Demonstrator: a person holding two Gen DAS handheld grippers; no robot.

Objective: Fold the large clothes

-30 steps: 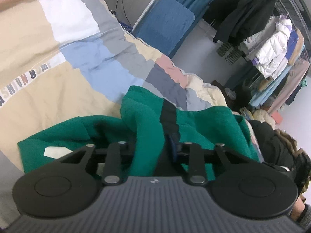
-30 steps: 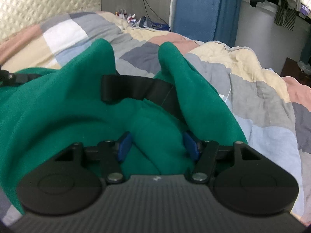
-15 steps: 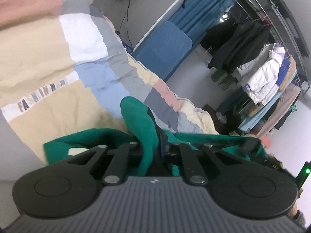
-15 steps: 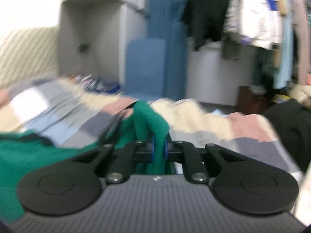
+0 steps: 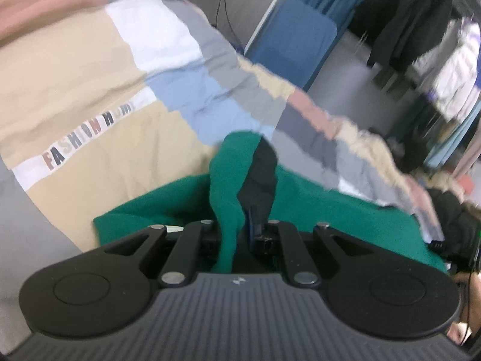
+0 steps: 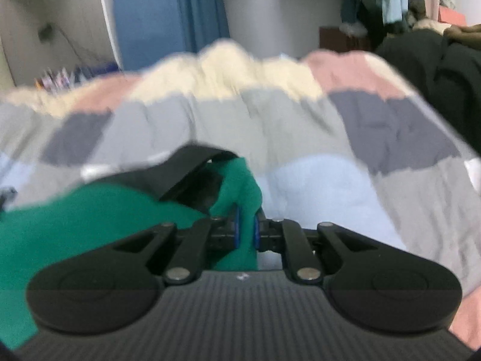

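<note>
Two grippers grip one green garment [image 5: 315,210] that lies on the bed's patchwork quilt [image 5: 90,96]. Left gripper [image 5: 240,234]: jaws closed on a raised fold of green fabric with a black band [image 5: 261,174]. Right gripper [image 6: 245,231]: jaws nearly together, blue pads [image 6: 237,228] pinching a green fold beside the black band [image 6: 186,168]. Both views are blurred.

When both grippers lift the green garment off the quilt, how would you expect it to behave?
Probably floppy: the green garment bunches into soft folds where the left gripper and right gripper pinch it. It looks thick, so likely fairly heavy, sagging between the grips. Its black strap stands loose and may dangle.
</note>
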